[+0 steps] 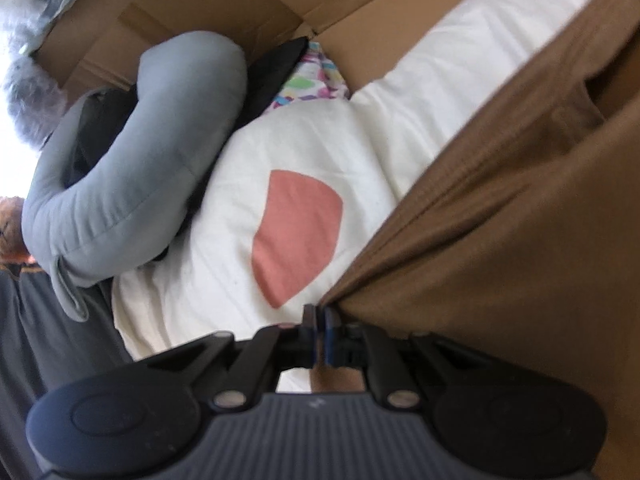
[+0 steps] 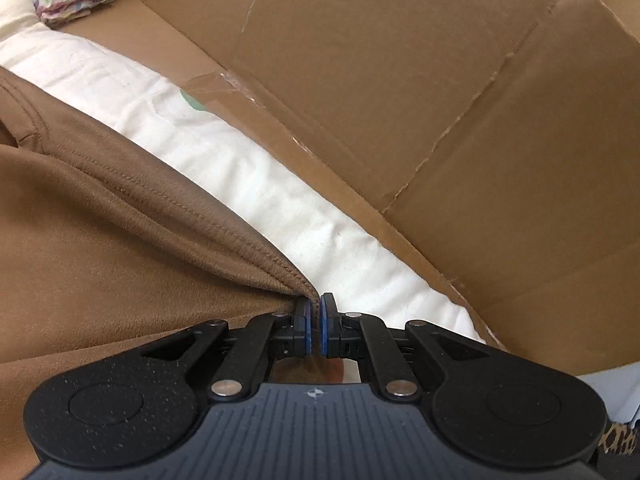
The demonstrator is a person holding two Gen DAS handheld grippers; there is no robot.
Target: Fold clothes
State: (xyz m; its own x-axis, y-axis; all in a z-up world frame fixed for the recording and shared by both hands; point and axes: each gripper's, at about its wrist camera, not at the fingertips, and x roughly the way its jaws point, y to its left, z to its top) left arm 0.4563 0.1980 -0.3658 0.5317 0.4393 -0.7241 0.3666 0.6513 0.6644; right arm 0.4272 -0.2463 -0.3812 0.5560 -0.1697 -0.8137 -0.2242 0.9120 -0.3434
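Note:
A brown garment [image 1: 500, 208] with stitched seams fills the right half of the left wrist view and the left half of the right wrist view [image 2: 100, 220]. My left gripper [image 1: 321, 312] is shut on a corner of its edge, and the cloth runs taut up and to the right from the jaws. My right gripper [image 2: 316, 308] is shut on another corner of the same garment, its hem bunched into a point between the blue pads [image 2: 325, 320]. Under the garment lies a cream sheet [image 1: 320, 148] with a pink patch [image 1: 298, 236].
Flattened cardboard [image 2: 420, 100] lies beyond the cream sheet [image 2: 260, 184] in both views. A grey curved pillow [image 1: 132, 184], a black item [image 1: 276, 72] and a colourful patterned cloth [image 1: 312, 84] sit at the far left. Grey fabric [image 1: 48, 352] lies at lower left.

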